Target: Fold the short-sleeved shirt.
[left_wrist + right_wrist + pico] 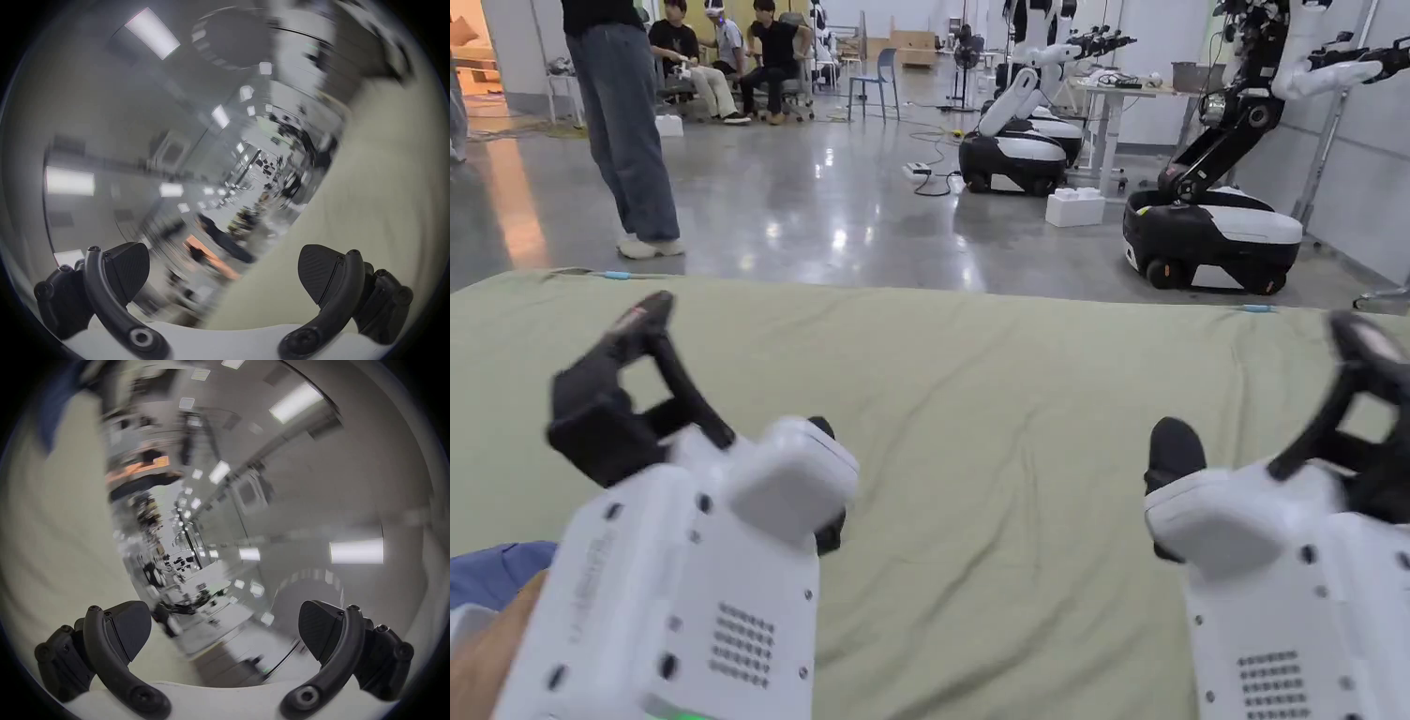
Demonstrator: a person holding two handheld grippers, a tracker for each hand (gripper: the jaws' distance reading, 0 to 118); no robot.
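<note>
At the near left edge of the head view a patch of blue fabric is seen, lying by the person's arm on the green cloth-covered table. Whether this is the short-sleeved shirt cannot be told; no other garment is seen on the cloth, so the shirt's place is judged to be there or out of frame.

Just right of it, the left gripper is held above the near part of the table. In the left gripper view the left gripper's jaws are seen spread wide, with nothing between them. That view is smeared and tilted, with ceiling lights and the pale table edge.

Across the bare middle of the cloth, the right gripper is held at the same height, well apart from the left. In the right gripper view the right gripper's jaws are likewise wide apart and empty.

Beyond the table, a standing person is at far left and wheeled robots stand at far right.

The step in hand is judged to be fetching the garment and laying it out. It would be done well if the fabric were taken at two separate points, such as the shoulders, with both jaws closed fully on a single layer, then lifted, shaken open and spread flat at the table's centre.
</note>
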